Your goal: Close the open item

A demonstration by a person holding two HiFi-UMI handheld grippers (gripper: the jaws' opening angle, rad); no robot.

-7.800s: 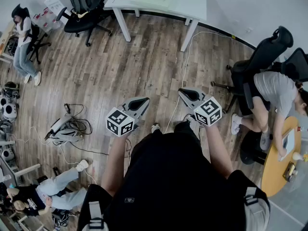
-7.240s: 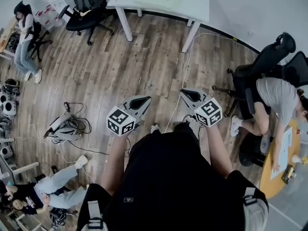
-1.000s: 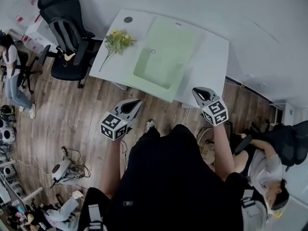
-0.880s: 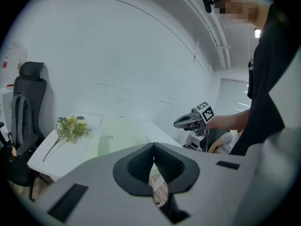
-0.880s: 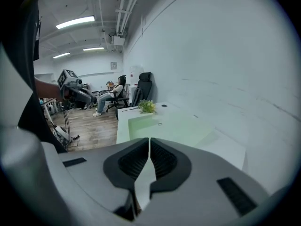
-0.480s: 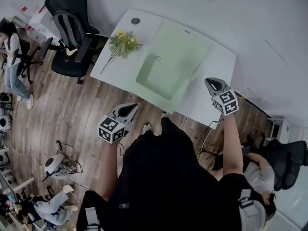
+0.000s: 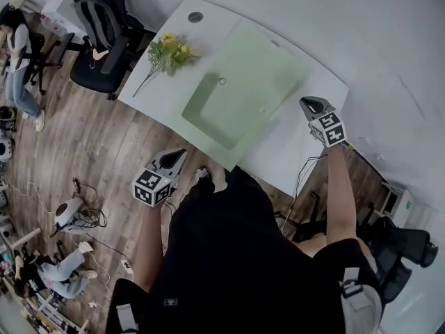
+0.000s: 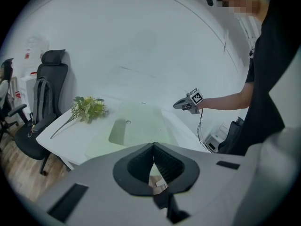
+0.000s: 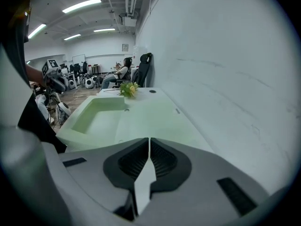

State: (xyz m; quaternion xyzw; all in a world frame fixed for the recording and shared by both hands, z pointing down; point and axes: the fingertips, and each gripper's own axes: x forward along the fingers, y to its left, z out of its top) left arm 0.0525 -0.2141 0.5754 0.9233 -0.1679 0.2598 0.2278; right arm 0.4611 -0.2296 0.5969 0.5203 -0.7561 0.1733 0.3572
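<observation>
- Right gripper [image 7: 311, 103] moved up to white table [image 7: 295, 141], 3 o'clock edge; left gripper [image 7: 175, 155] at 7, off it; both claws pressed together, empty.
- Pale green box [image 7: 240, 89] lies open, empty, table centre.
- Flower bunch [image 7: 169, 53] at 10.

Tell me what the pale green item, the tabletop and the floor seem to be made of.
The pale green item looks like moulded plastic with a matte finish: it has one even colour and a recess with rounded edges. The tabletop is probably white laminate or painted board, smooth with a slight sheen. The floor is wood or wood-look planks, with visible grain and seams.
</observation>
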